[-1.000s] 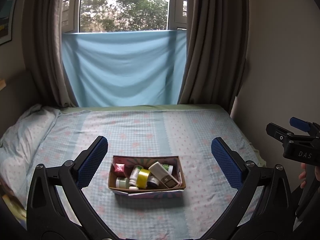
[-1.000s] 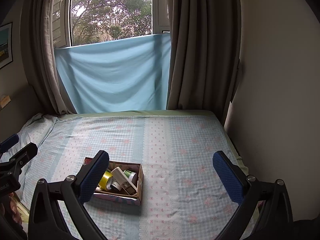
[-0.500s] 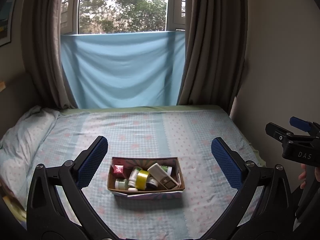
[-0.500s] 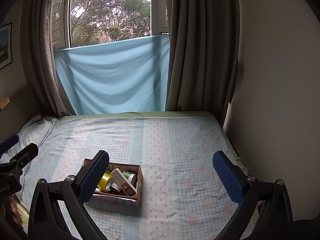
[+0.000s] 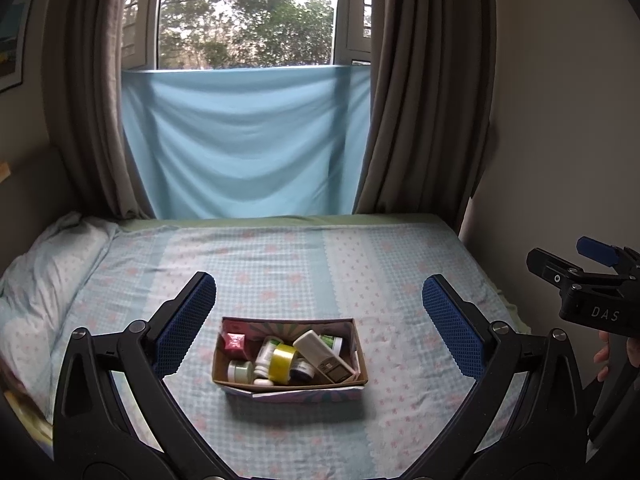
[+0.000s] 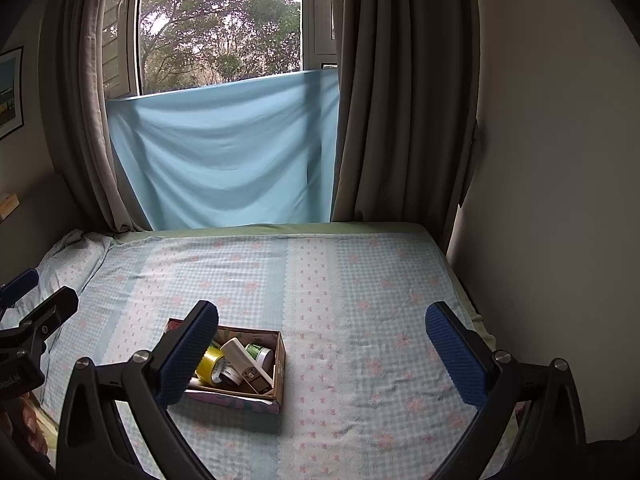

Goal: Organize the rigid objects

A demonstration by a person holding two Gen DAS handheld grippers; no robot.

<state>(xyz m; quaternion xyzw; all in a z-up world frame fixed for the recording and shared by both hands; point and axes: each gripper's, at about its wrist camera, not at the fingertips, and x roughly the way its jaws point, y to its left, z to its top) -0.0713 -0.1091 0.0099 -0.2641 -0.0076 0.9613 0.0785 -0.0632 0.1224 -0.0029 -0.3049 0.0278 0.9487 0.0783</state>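
Bed: checked blue sheet with pink flowers fills both views; pillow lies at its left end.
Window: grey curtains frame it, and a light blue cloth hangs across its lower half.
Box: open cardboard box sits on the sheet; the left wrist view has it centred between the fingers, while in the right wrist view it lies low and left, partly behind the left finger.
Contents: yellow tape roll, white flat bottle lying tilted, green-capped jar and a red packet; the red packet and that jar show only from the left wrist.
Left gripper: released, jaws spread wide, nothing between them, above the box and apart from it.
Right gripper: likewise released and empty, over bare sheet right of the box; the left wrist view shows its black body with fingertips of a hand below.
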